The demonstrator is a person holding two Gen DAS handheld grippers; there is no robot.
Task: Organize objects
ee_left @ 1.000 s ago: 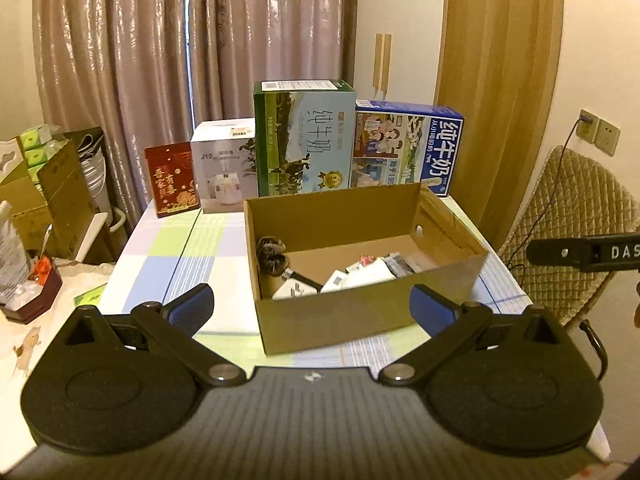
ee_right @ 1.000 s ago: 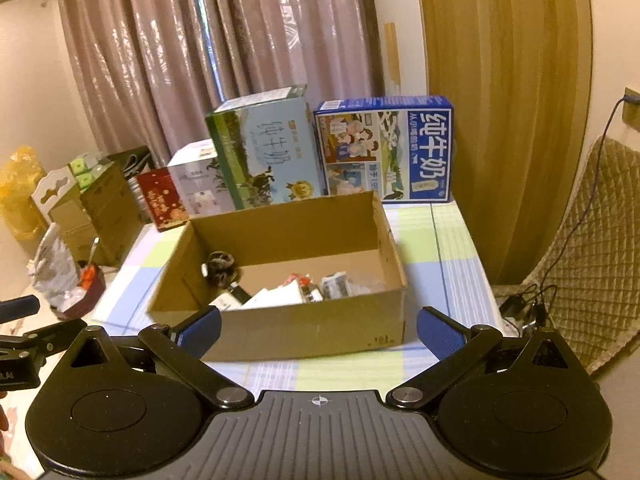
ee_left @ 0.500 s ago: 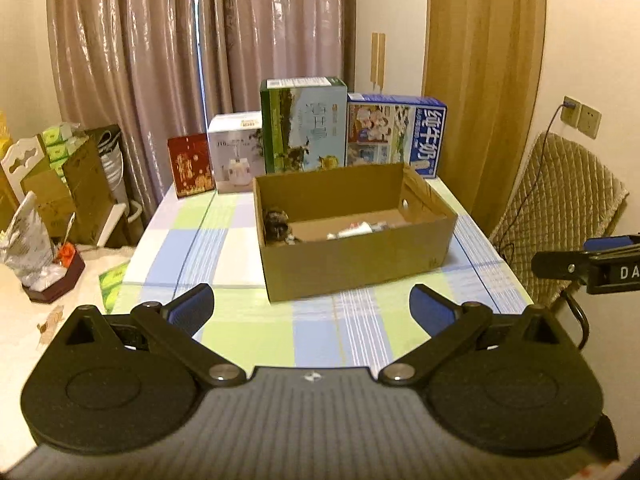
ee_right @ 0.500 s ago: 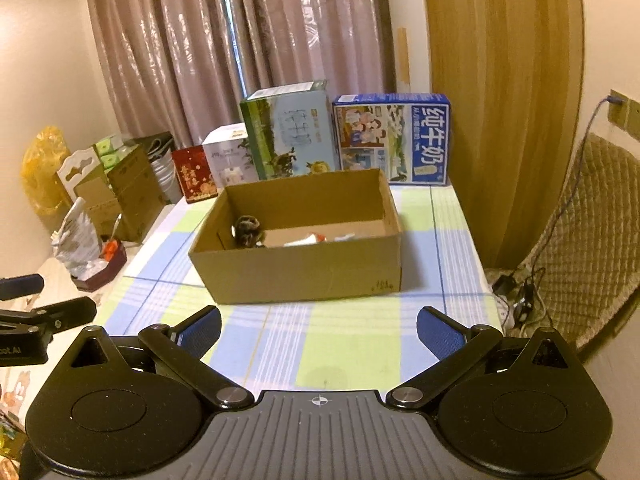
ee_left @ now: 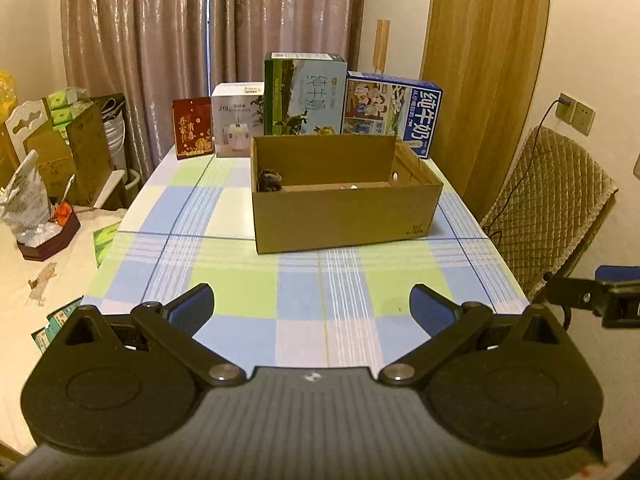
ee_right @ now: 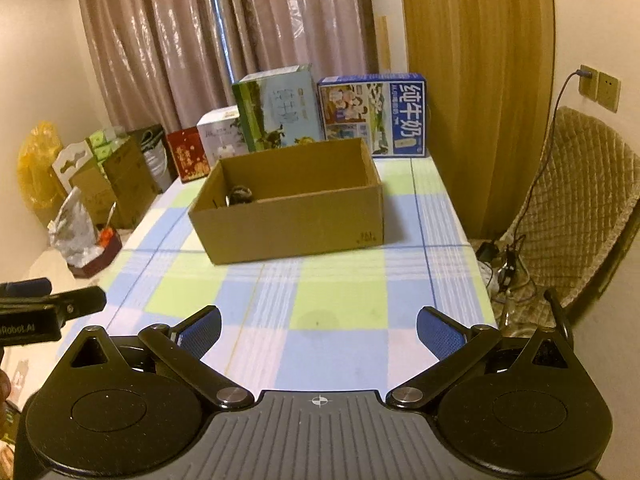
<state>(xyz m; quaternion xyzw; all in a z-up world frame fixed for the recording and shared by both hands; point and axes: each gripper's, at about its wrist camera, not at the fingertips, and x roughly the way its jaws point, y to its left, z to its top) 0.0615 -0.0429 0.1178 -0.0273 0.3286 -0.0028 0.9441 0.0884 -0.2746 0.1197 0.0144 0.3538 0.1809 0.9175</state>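
Left gripper (ee_left: 312, 307): matt black plastic arms, shiny metal pivot pins, blue textured pads (ee_left: 428, 309), ribbed grey body behind jaws. Right gripper (ee_right: 319, 328): same finish. Between and ahead of jaws: tablecloth (ee_left: 304, 300), smooth checked cloth. Further ahead: cardboard box (ee_left: 344, 216), matt brown corrugated paper. Beyond it: milk cartons (ee_left: 394, 110), glossy printed card. Far behind: curtains (ee_left: 160, 40), shiny fabric. Right of jaws: chair cover (ee_left: 548, 216), quilted cloth.
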